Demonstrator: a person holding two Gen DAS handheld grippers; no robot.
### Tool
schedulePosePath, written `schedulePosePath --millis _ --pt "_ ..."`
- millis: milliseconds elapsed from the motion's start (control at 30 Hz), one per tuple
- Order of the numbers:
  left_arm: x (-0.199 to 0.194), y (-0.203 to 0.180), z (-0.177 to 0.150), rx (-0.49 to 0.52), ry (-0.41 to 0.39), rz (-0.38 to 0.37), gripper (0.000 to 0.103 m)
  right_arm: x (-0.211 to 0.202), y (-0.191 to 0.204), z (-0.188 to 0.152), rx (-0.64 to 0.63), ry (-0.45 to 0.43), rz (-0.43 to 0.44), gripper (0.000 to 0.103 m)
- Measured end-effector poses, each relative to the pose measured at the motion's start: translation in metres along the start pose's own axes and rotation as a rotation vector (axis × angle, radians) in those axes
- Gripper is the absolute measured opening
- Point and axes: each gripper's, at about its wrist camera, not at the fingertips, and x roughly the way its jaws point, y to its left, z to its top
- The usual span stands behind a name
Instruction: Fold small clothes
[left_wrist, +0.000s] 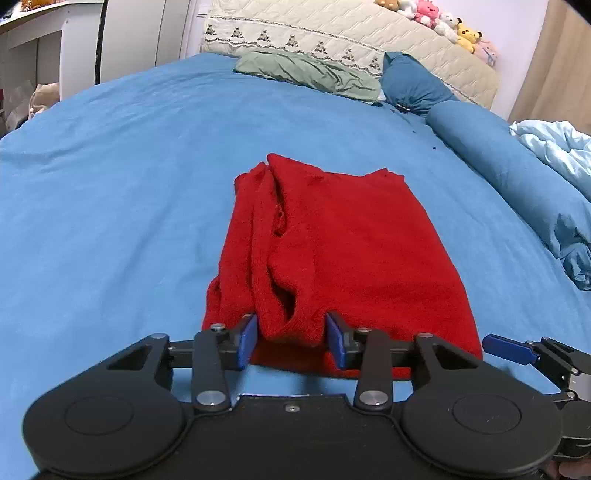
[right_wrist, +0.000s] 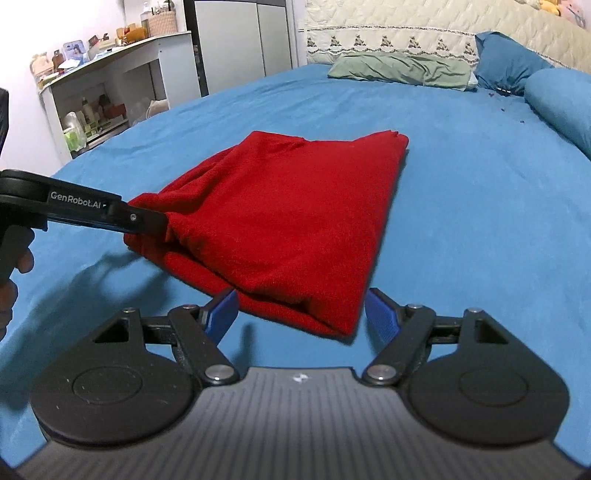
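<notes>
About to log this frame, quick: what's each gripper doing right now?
Left gripper: open, fingers straddling a bunched edge of the red garment.
Right gripper: open, fingers either side of the garment's near corner, holding nothing.

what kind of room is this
Most likely a bedroom: a bed with a blue sheet, a green pillow against a quilted headboard, and plush toys lined along its top.

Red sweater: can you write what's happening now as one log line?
sweater: partly folded on bed | left gripper: open around near hem | right gripper: open at corner
</notes>
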Motion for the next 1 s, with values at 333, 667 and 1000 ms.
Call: schedulePosePath --millis 333,667,1000 --pt "-0.015 -0.005 0.002 0.009 -0.039 -0.011 0.032 0.002 0.002 -0.004 0.014 0.001 0.005 0.091" --pt "0.016 0.009 0.018 -0.113 0.100 -0.050 0.012 0.002 -0.001 -0.006 0.010 -0.001 0.011 0.091" --pt "-0.009 0.028 0.017 -0.073 0.014 0.030 0.006 0.004 -0.004 -0.006 0.014 -0.004 0.002 0.091"
